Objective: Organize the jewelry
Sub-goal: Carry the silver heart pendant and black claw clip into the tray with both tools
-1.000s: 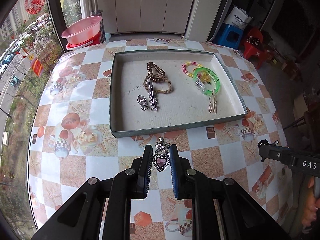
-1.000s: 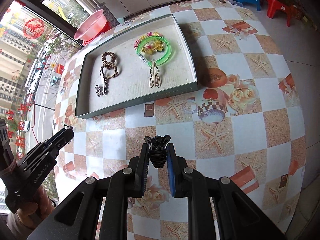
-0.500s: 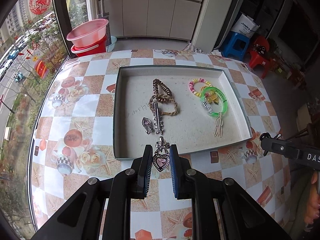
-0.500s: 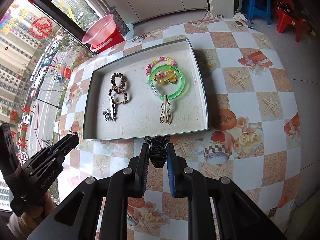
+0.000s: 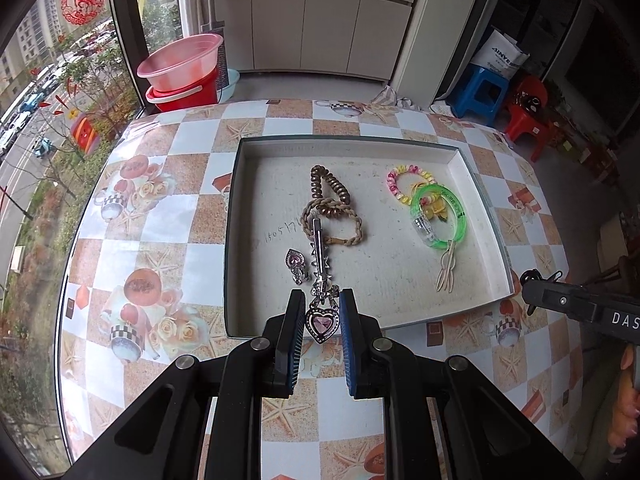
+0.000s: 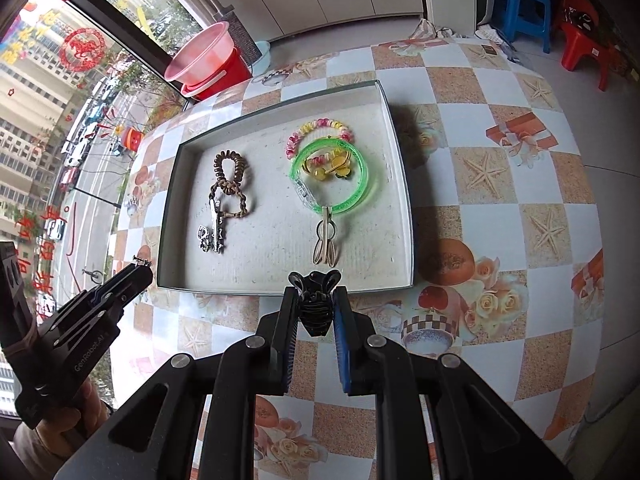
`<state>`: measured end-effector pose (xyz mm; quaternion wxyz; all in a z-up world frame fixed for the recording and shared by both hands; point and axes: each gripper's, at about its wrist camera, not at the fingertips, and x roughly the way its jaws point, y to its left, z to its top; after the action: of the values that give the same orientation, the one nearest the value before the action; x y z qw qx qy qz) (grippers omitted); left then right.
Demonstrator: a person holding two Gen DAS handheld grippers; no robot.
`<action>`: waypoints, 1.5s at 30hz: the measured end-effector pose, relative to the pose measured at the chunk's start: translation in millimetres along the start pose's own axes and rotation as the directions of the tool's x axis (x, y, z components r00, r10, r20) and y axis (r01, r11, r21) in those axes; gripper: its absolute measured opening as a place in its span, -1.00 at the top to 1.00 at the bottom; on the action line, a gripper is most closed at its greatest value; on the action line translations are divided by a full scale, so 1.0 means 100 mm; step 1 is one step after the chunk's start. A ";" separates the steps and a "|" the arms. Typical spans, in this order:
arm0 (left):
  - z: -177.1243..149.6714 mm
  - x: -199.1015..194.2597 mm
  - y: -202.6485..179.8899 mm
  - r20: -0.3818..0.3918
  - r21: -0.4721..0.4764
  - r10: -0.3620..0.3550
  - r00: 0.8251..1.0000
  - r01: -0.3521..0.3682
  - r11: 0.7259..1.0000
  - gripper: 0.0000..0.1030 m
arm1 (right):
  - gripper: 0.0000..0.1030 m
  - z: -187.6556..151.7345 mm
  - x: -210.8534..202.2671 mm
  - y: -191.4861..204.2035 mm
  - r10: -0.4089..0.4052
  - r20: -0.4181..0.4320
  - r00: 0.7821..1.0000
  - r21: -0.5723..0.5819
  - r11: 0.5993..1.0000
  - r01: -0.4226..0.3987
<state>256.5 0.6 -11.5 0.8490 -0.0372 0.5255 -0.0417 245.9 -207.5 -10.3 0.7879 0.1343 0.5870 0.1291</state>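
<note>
Checkered tabletop (image 5: 188,224) carries the tray (image 5: 234,240). My left gripper (image 5: 322,316) pinches a heart pendant (image 5: 322,322), my right gripper (image 6: 316,308) a black claw clip (image 6: 316,308), both at the tray's near edge. Light, rigid, slippery; I'd grip broad faces.

One tray (image 5: 234,240) sits on one table (image 5: 160,216). It has four rings: brown coil (image 5: 328,184), rope (image 5: 352,224), bead (image 5: 396,184), green (image 5: 460,216). Five clips: three inside, two held. Two basins. Two stools
</note>
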 end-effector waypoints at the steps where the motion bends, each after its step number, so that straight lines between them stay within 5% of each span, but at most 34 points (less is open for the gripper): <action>1: 0.02 0.03 0.00 -0.003 -0.005 0.000 1.000 0.000 1.000 0.41 | 0.64 0.03 0.02 0.00 0.002 -0.003 1.000 -0.004 1.000 -0.002; 15: 0.16 0.51 -0.04 -0.049 0.001 0.051 0.997 -0.051 0.999 0.41 | 0.64 0.27 0.53 0.20 0.032 -0.070 0.997 -0.057 0.998 -0.036; 28: 0.18 0.85 -0.27 -0.072 0.044 0.065 0.995 -0.062 0.997 0.41 | 0.64 0.36 0.74 -0.15 -0.075 -0.085 0.994 -0.037 0.997 0.072; 45: 0.12 1.04 -0.42 -0.079 0.122 0.119 0.990 -0.109 0.987 0.41 | 0.63 0.41 0.95 -0.17 -0.107 -0.078 0.991 -0.047 0.993 0.104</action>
<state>312.5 -52.4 -94.4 0.8273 0.0446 0.5594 -0.0256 312.4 -191.8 -89.8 0.7721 0.0809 0.6215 0.1051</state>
